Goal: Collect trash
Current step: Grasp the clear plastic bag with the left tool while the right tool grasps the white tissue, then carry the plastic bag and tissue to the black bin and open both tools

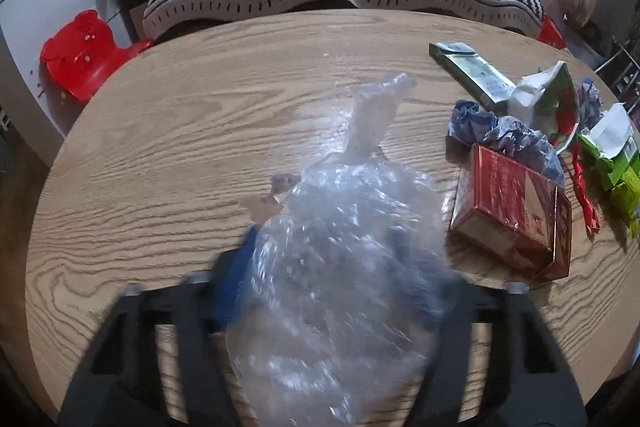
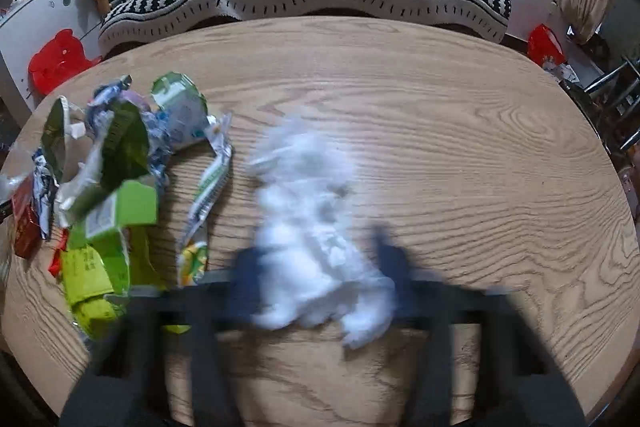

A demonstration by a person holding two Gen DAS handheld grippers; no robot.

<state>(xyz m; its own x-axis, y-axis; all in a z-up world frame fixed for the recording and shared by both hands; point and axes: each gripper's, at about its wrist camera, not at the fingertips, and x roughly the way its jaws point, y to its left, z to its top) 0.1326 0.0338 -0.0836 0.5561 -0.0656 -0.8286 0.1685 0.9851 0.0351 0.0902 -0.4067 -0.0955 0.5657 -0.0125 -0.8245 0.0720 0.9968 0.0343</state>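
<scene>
In the left wrist view, a crumpled clear plastic bag [image 1: 344, 259] is clamped between the blue-padded fingers of the left gripper [image 1: 324, 247]; the jaws are closed partway because the bulky film fills the gap. The bag's twisted neck is left pointing away from the camera over the wooden table [image 1: 168, 131], so the bag is judged to be held up as the container for the rubbish. To the right of the bag a red carton [image 1: 516, 215] lies flat, touching a crumpled bluish wrapper [image 1: 504, 135] behind it; further right of the bag, a torn white-and-green pack [image 1: 548, 103] and a flat green box [image 1: 472, 71] are scattered, not yet collected.

In the right wrist view, a wad of white tissue [image 2: 312, 239] is pinched by the right gripper [image 2: 316, 267], whose jaws are nearly closed on the soft material; the blur hides the exact contact. Left of the tissue, a heap of torn green cartons [image 2: 108, 219] and a long snack wrapper [image 2: 208, 187] is seen on the table, near the wad but apart from it. The tissue is probably held for dropping into the bag.
</scene>
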